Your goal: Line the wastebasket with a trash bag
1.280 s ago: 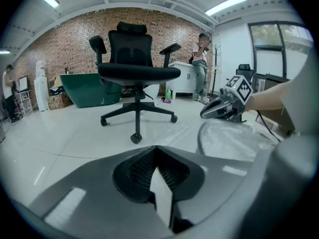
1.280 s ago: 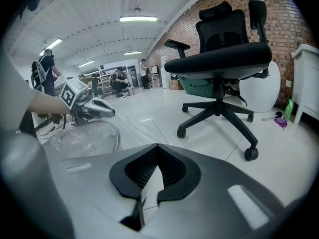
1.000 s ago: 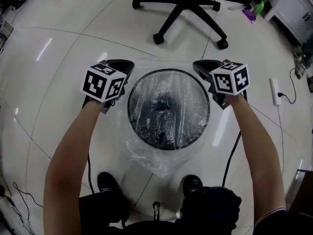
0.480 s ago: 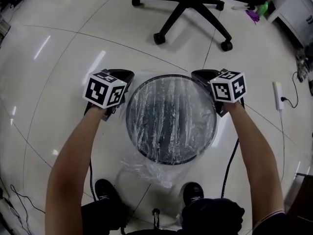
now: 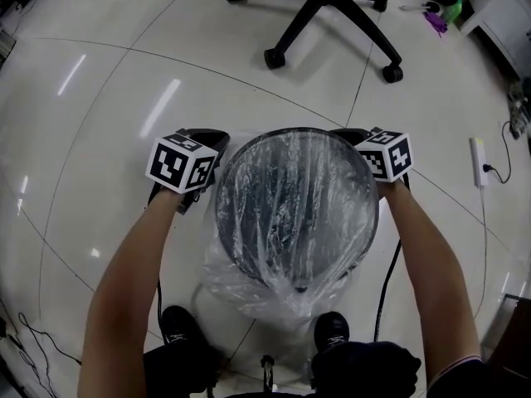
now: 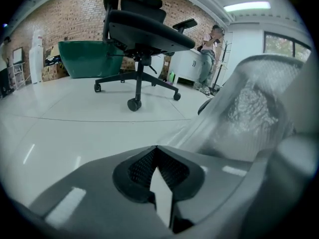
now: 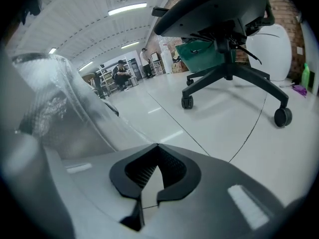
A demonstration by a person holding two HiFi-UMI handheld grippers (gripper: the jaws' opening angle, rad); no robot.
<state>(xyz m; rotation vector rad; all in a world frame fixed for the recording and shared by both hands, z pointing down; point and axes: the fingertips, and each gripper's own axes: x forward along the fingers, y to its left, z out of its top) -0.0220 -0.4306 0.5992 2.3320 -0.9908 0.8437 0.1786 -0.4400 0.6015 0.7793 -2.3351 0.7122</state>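
Head view: clear plastic trash bag (image 5: 290,197) covered the round black wastebasket (image 5: 370,222) mouth. Left claw (image 5: 207,137) and right claw (image 5: 348,135) were clamped on its edges. Seating the film inside was judged outstanding.

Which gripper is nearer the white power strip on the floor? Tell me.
Right. The right gripper, shut on the trash bag, sits at the wastebasket rim on the side toward the power strip; the left gripper is across the wastebasket, farther away.

Item count, floor area.
One wastebasket (image 5: 218,210); one trash bag (image 5: 257,293); two grippers, namely left gripper (image 6: 157,148) and right gripper (image 7: 157,146); one office chair (image 5: 332,11); two shoes (image 5: 176,322) (image 5: 332,328); one power strip (image 5: 479,157).
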